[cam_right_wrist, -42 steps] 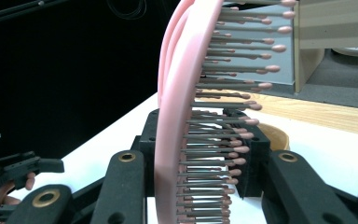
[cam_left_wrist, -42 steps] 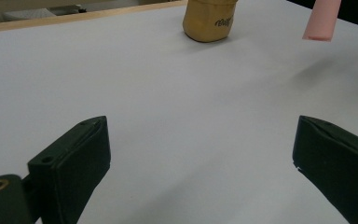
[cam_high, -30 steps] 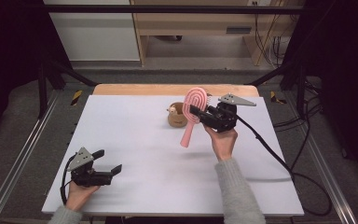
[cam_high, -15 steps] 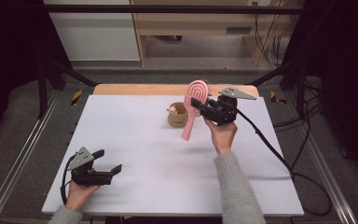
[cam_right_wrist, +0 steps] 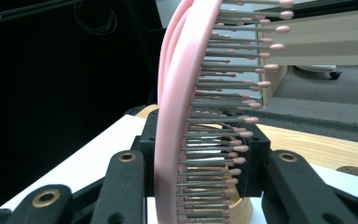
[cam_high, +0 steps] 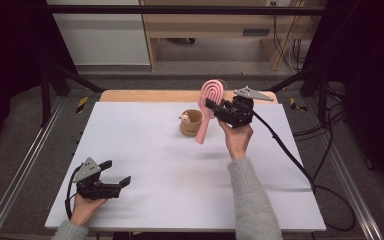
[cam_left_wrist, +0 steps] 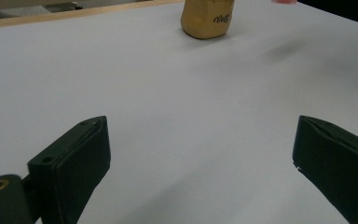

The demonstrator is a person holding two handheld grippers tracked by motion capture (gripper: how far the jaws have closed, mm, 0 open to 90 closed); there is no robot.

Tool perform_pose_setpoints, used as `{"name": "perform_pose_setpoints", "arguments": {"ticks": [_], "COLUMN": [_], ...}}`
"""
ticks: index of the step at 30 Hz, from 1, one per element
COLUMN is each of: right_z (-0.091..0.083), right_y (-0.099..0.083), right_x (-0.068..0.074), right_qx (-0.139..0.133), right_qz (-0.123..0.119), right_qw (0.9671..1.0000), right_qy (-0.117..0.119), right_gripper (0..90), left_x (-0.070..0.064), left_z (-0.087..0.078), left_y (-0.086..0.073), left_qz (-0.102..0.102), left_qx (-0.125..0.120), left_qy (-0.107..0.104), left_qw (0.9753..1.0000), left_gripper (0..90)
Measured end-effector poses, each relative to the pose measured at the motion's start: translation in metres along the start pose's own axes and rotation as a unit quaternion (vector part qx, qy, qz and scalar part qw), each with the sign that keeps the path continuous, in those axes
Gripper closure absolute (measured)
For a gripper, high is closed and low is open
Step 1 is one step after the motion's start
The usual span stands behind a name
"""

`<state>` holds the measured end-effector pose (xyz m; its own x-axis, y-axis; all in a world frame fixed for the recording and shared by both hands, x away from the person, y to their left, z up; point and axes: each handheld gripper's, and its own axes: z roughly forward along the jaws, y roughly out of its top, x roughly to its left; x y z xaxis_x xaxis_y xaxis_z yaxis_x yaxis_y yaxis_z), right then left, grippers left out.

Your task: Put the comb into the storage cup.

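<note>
Over the white table, carrying a pink hairbrush clamped in the right gripper above a small brown cup, left gripper idle and open, probably lowering handle-first next.

My right gripper black, grey plate; my brush pink, concentric loop pattern, pink-tipped bristles. Cup tan, dark lettering. Table white, wooden far edge.
</note>
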<state>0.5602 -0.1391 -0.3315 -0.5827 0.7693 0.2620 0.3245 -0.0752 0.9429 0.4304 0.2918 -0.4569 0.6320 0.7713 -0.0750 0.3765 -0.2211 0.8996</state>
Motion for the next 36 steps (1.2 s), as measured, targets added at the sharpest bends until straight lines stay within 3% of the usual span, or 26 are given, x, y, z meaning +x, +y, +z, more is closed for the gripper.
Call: {"name": "perform_pose_setpoints", "arguments": {"ticks": [36], "right_z": [0.021], "right_y": [0.024], "right_x": [-0.006], "right_qx": [-0.023], "right_qz": [0.003], "right_qw": [0.9992], "right_qy": [-0.033], "right_gripper": [62.9], "left_x": [0.000], "left_z": [0.001], "left_y": [-0.001], "left_qz": [0.001], "left_qx": [0.004], "left_qy": [-0.003], "left_qw": [1.0000], "left_gripper": [4.2]}}
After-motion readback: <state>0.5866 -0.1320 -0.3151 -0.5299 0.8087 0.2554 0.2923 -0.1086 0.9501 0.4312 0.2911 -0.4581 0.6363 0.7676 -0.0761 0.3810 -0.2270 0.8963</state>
